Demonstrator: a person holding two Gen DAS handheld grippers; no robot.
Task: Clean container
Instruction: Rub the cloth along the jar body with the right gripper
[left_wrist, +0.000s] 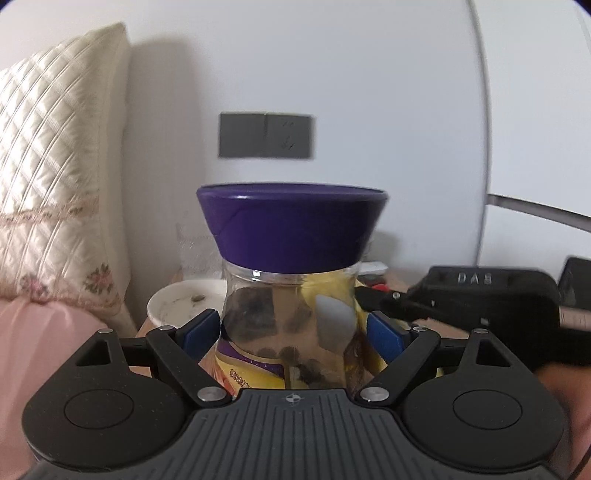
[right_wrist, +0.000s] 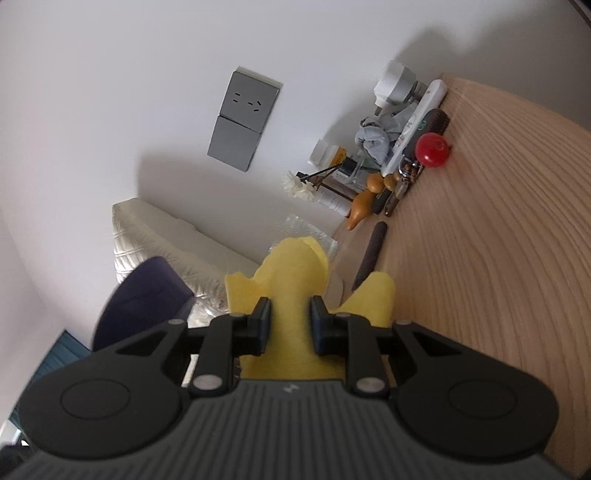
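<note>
A clear glass jar (left_wrist: 291, 325) with a purple lid (left_wrist: 291, 225) and a yellow label stands upright between my left gripper's (left_wrist: 293, 328) blue pads, which are shut on its waist. Dark bits show inside the jar. My right gripper (right_wrist: 290, 325) is shut on a yellow cloth (right_wrist: 291, 280), held tilted beside the jar; the purple lid (right_wrist: 144, 295) shows blurred at its lower left. The yellow cloth is seen through the glass behind the jar (left_wrist: 343, 291), and the right gripper's black body (left_wrist: 480, 295) is at the jar's right.
A wooden table (right_wrist: 498, 258) holds clutter along the wall: a red ball (right_wrist: 432, 149), a white remote (right_wrist: 413, 122), orange gourds (right_wrist: 365, 199), a dark stick (right_wrist: 369, 254). A white bowl (left_wrist: 181, 302) sits behind the jar. A cream quilted pillow (left_wrist: 55, 166) is at left. A grey wall socket (left_wrist: 266, 136) is behind.
</note>
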